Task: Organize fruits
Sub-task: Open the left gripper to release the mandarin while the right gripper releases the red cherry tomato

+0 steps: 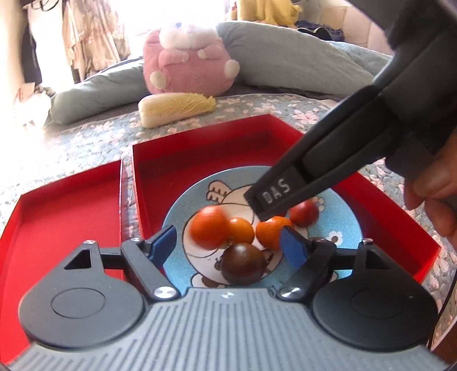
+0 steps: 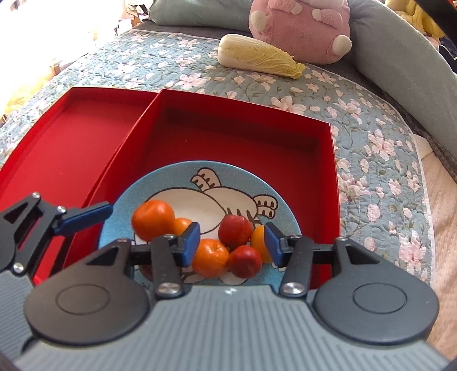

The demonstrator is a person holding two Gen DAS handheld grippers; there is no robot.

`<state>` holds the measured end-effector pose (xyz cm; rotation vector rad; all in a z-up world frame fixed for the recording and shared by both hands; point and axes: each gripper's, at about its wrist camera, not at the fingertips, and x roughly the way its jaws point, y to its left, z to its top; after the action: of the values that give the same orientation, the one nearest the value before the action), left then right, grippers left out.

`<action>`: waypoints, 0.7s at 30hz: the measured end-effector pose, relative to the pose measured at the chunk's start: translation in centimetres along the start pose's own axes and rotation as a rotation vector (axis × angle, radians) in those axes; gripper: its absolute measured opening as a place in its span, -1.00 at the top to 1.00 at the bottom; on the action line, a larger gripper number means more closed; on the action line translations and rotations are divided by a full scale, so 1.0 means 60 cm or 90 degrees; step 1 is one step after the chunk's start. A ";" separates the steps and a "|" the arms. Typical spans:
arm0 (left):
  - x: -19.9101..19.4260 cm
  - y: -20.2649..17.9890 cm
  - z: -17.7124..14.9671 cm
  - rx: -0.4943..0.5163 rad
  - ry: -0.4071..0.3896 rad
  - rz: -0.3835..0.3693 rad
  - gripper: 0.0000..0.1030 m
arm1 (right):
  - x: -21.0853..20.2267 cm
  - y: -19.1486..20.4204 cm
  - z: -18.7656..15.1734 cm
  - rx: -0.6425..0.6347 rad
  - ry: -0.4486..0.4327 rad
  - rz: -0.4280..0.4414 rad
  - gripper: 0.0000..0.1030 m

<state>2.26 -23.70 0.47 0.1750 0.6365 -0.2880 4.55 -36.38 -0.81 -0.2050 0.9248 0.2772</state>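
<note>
Fruits [image 2: 211, 258], orange and dark red, lie heaped on a blue cartoon plate [image 2: 160, 182] inside a red box [image 2: 245, 125]. Left gripper [image 1: 228, 247] hovers low over the plate, jaws apart, pads clear of the fruit. Right gripper [image 2: 232, 242] points steeply down at the plate, jaws apart around the heap, gripping nothing. Beyond the box, on a floral quilt [image 2: 371, 120]: a cabbage [image 2: 257, 55] and a pink plush [image 2: 300, 25].

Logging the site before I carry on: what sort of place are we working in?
Most likely a bedroom: the red box sits on a bed's floral quilt, with a pink plush toy and pillows behind.
</note>
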 end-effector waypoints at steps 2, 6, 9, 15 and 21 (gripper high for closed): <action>-0.004 -0.005 0.002 0.011 -0.001 -0.007 -0.70 | -0.004 0.000 0.000 0.001 -0.002 -0.002 -0.01; -0.010 -0.015 0.006 0.038 0.004 -0.009 -0.87 | -0.021 -0.005 0.000 0.014 -0.019 -0.002 -0.01; -0.020 -0.018 0.010 0.043 -0.006 -0.014 -0.99 | -0.035 -0.009 0.001 0.027 -0.033 -0.001 -0.01; -0.046 -0.034 0.015 0.075 -0.045 0.011 -1.00 | -0.066 -0.019 0.002 0.052 -0.062 0.002 -0.01; -0.067 -0.020 0.020 0.034 -0.045 -0.001 -1.00 | -0.094 -0.031 -0.010 0.086 -0.077 -0.009 -0.02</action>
<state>-0.52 -24.28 3.78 0.2143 0.5589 -0.3108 1.45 -39.14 3.52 -0.0695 0.8179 0.2117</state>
